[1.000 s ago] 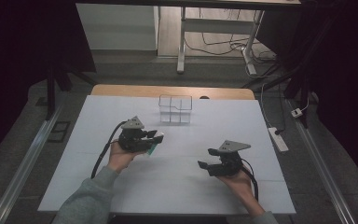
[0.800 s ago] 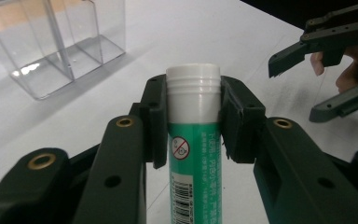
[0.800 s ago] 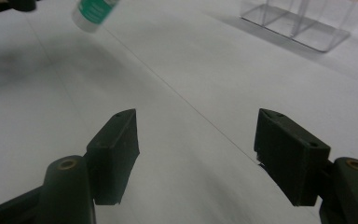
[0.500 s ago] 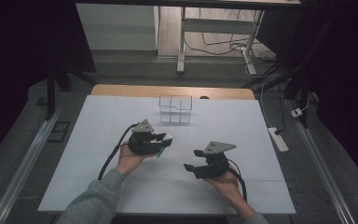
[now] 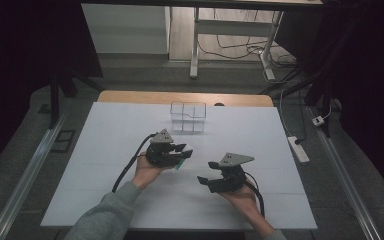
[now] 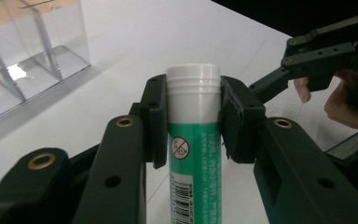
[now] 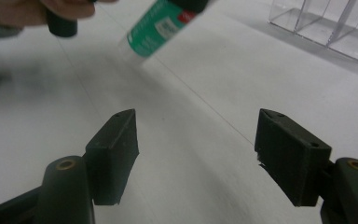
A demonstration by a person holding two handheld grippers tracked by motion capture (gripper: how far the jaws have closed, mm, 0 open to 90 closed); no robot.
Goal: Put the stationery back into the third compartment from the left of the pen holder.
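My left tool is clamped on the tube, just under its white cap, and holds it up off the table. My right tool is near it with its jaws wide apart and empty. I think the pick-up is done. The clear box has nothing in it yet, so maybe the tube goes there.

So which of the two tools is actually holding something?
The left tool: its jaws are clamped on a green tube with a white cap. The right tool is open, nothing between its jaws.
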